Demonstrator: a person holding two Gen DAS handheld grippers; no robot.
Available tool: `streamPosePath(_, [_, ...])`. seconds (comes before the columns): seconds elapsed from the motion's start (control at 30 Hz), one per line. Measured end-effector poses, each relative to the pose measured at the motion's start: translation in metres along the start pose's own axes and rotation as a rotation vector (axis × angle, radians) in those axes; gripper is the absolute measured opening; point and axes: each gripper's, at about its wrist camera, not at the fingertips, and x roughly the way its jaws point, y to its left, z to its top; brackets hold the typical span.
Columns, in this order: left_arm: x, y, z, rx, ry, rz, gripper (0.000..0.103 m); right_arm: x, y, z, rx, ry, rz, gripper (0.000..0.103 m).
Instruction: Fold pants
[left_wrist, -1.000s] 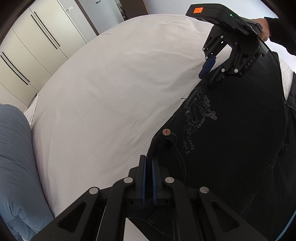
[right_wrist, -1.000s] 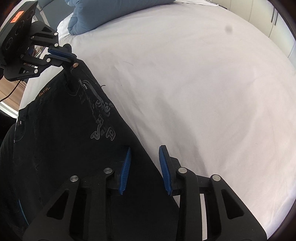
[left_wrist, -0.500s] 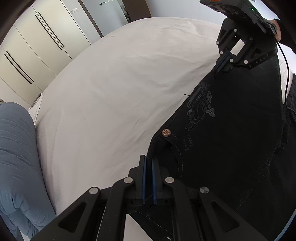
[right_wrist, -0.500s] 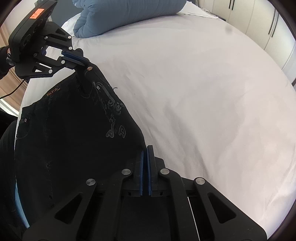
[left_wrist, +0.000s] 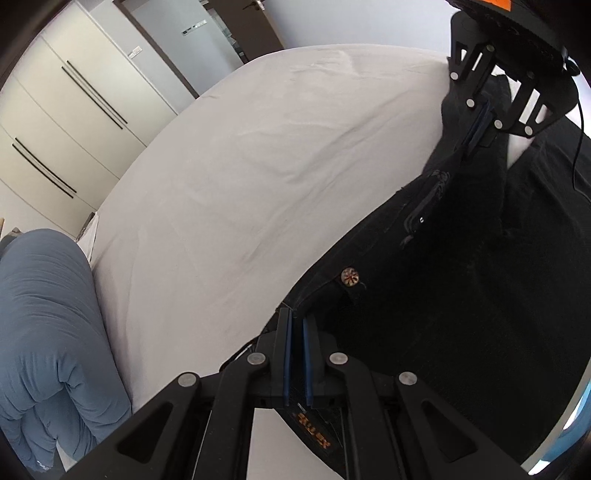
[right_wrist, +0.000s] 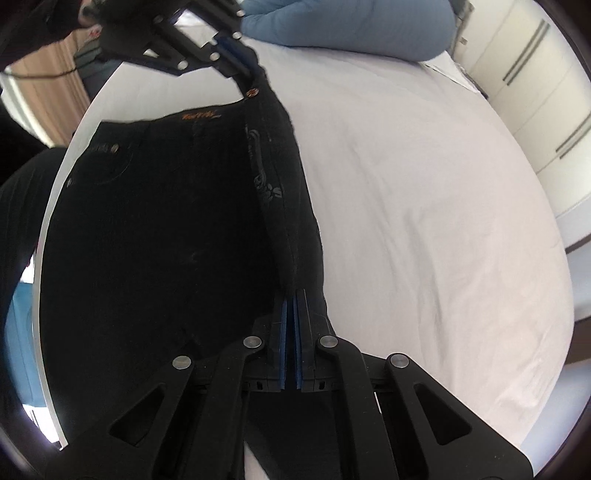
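The black denim pants with pale printed letters (right_wrist: 166, 229) lie along one side of the wide white bed sheet (right_wrist: 424, 221), and 1 long edge of them is lifted up off it. The left gripper (left_wrist: 296, 325) has its 2 blue pads squeezed tight on the waist corner, just beside the round copper button (left_wrist: 349, 276). The right gripper (right_wrist: 293, 301) has its 2 blue pads squeezed tight on the same edge, further down the leg. Its jaws have just been closing, and the black cloth is now caught between them. I think 2 grips are used so the long edge stays straight and does not sag in the middle. That way, the whole side can be carried over in 1 go. The raised edge stands like a ridge between the 2 grippers, and the rest of the pants rests flat. The fold looks only just begun. Next, I guess both hands must travel together across the pants, so 1 leg lands on the other. A soft blue pillow (left_wrist: 44, 332) sits at the head of the bed, well apart from the pants.
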Motion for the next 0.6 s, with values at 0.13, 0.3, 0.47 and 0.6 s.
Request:
streamPosePath(0.13, [-0.018,-0.045,-0.020,0.107,-0.001,0.031,0.005,-0.007,0.058,-0.005,-0.183,0.069,-0.089,0.002])
streamPosePath(0.3, [-0.039,-0.091,-0.052,0.190,0.000,0.045,0.005,-0.002,0.127,-0.010,-0.411,0.139,-0.190,0.002])
streamPosePath(0.47, [-0.039,-0.137,-0.085,0.342,0.040,0.095,0.005,0.009,0.180,-0.019,-0.598,0.175,-0.286,0.002])
streamPosePath(0.6, [-0.039,-0.140,-0.102,0.355,0.036,0.090,0.005,0.017,0.201,-0.031,-0.651,0.173,-0.288,0.002])
